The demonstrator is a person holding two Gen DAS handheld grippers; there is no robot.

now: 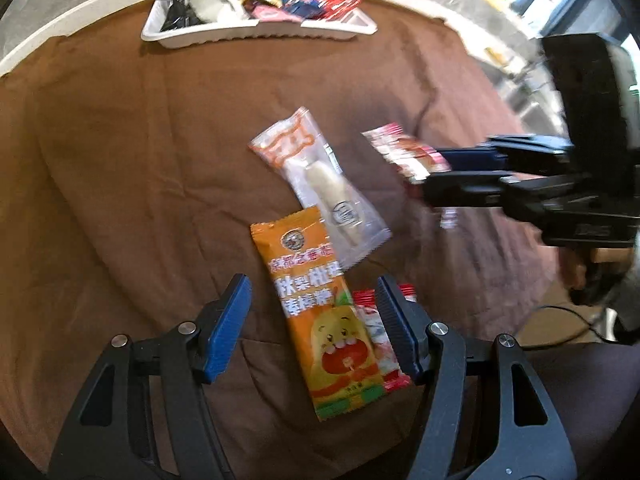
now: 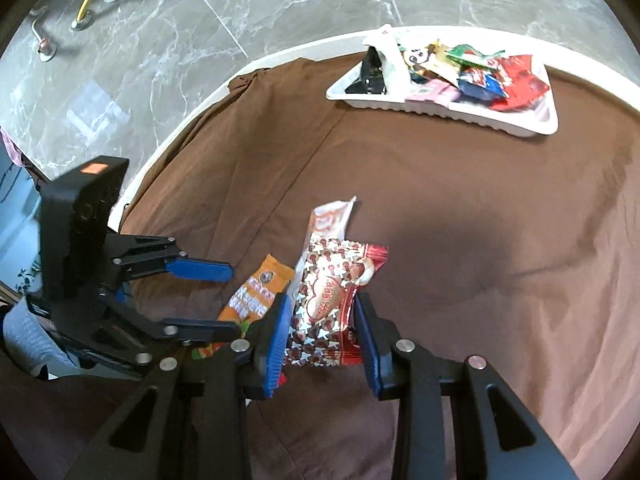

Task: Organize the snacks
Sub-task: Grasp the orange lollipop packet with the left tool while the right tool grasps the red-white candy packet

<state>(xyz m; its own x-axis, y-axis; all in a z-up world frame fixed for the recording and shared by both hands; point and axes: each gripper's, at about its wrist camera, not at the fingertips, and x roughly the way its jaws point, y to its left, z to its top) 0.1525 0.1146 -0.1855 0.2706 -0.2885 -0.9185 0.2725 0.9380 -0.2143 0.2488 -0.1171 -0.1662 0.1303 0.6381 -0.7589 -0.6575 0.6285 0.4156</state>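
Observation:
An orange lollipop packet [image 1: 320, 320] lies on the brown cloth, and my left gripper [image 1: 311, 280] hangs open just above it, one finger on each side, not touching. A clear packet with a white stick [image 1: 320, 184] overlaps its far end. A small red-and-white packet [image 1: 376, 332] lies beside it, by the gripper's right finger. My right gripper [image 2: 320, 300] is shut on a red-and-white star-patterned packet [image 2: 328, 292], held off the cloth. In the left wrist view that gripper [image 1: 428, 174] reaches in from the right with the packet [image 1: 404, 152].
A white tray [image 1: 240, 36] with several wrapped snacks stands at the table's far edge, also in the right wrist view as the tray [image 2: 440, 114]. The brown cloth [image 2: 480, 220] covers a round white-rimmed table. Grey marble floor lies beyond it.

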